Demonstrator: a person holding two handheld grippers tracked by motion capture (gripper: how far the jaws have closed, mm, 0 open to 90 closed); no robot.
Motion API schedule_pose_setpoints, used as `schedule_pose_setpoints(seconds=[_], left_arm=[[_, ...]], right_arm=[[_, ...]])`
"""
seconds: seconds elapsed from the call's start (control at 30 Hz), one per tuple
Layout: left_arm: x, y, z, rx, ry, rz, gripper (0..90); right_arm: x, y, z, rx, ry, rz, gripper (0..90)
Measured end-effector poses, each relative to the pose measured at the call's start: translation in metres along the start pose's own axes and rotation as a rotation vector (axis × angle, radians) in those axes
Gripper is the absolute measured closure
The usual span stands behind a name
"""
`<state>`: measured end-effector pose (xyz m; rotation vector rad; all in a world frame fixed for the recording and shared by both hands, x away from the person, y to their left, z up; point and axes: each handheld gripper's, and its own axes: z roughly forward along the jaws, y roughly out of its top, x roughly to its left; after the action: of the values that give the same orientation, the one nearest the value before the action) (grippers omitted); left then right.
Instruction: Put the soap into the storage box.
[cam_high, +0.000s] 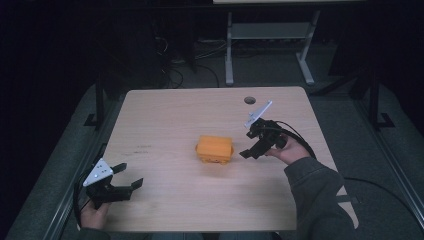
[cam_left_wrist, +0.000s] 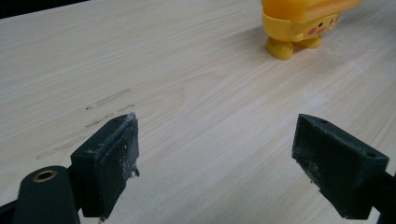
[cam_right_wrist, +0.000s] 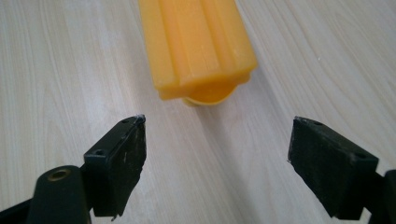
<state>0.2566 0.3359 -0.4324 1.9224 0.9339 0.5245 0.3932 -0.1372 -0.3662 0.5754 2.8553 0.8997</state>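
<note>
An orange-yellow plastic toy box (cam_high: 215, 149) stands on small feet near the middle of the wooden table (cam_high: 165, 115). In the left gripper view the toy box (cam_left_wrist: 301, 23) shows a small face and two stubby feet, far ahead at the upper right. My left gripper (cam_high: 125, 176) rests open at the table's near left corner, nothing between its jaws (cam_left_wrist: 215, 163). My right gripper (cam_high: 248, 144) hovers open just right of the box. In the right gripper view the toy box (cam_right_wrist: 198, 46) lies straight ahead of the open right gripper (cam_right_wrist: 215, 158), untouched.
A round cable hole (cam_high: 249, 100) sits near the table's far edge. Faint scuff marks (cam_left_wrist: 102, 109) cross the wood ahead of the left gripper. A grey metal desk frame (cam_high: 270, 45) stands on the floor beyond the table. Cables (cam_high: 370, 185) trail off to the right.
</note>
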Motion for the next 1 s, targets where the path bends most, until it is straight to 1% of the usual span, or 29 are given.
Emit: schedule_pose_setpoints(seconds=[0.03,0.13,0.2,0.23,0.3,0.33,0.4,0.43,0.5,0.6,0.67,0.8,1.0], left_arm=[[0.000,0.000,0.000,0.001,0.000,-0.002,14.3],[0.000,0.000,0.000,0.002,0.002,-0.001,14.3],[0.000,0.000,-0.001,0.002,0.002,0.000,14.3],[0.000,0.000,-0.001,0.002,0.003,-0.002,14.3],[0.000,0.000,-0.001,0.001,0.002,0.000,14.3],[0.000,0.000,-0.001,0.000,0.003,-0.001,14.3],[0.000,0.000,-0.001,0.001,0.004,-0.002,14.3],[0.000,0.000,-0.001,0.002,0.004,-0.002,14.3],[0.000,-0.001,-0.001,0.001,0.004,-0.003,14.3],[0.000,-0.001,-0.001,0.004,0.005,-0.002,14.3],[0.000,-0.001,-0.001,0.005,0.006,-0.002,14.3],[0.000,0.000,-0.001,0.007,0.004,-0.001,14.3],[-0.001,0.000,0.000,0.007,-0.003,0.003,14.3]], right_arm=[[0.001,-0.001,-0.001,0.008,0.004,0.020,18.8],[0.000,-0.007,-0.001,0.003,-0.003,0.010,18.9],[0.001,-0.011,-0.001,0.005,-0.003,0.023,18.9],[0.000,-0.013,-0.001,0.001,-0.005,0.018,18.9],[0.000,-0.016,-0.003,-0.005,-0.006,0.025,18.9],[0.001,-0.018,-0.004,-0.003,-0.005,0.036,18.9],[0.000,-0.021,-0.005,-0.006,-0.009,0.034,19.0],[0.001,-0.023,-0.006,-0.006,-0.007,0.048,19.2],[0.001,-0.027,-0.007,-0.008,-0.012,0.040,19.2],[0.002,-0.035,-0.009,-0.010,-0.015,0.057,19.1],[0.002,-0.039,-0.011,-0.003,-0.021,0.060,18.9],[0.004,-0.047,-0.015,-0.008,-0.031,0.072,18.9],[0.006,-0.059,-0.017,-0.004,-0.038,0.091,19.1]])
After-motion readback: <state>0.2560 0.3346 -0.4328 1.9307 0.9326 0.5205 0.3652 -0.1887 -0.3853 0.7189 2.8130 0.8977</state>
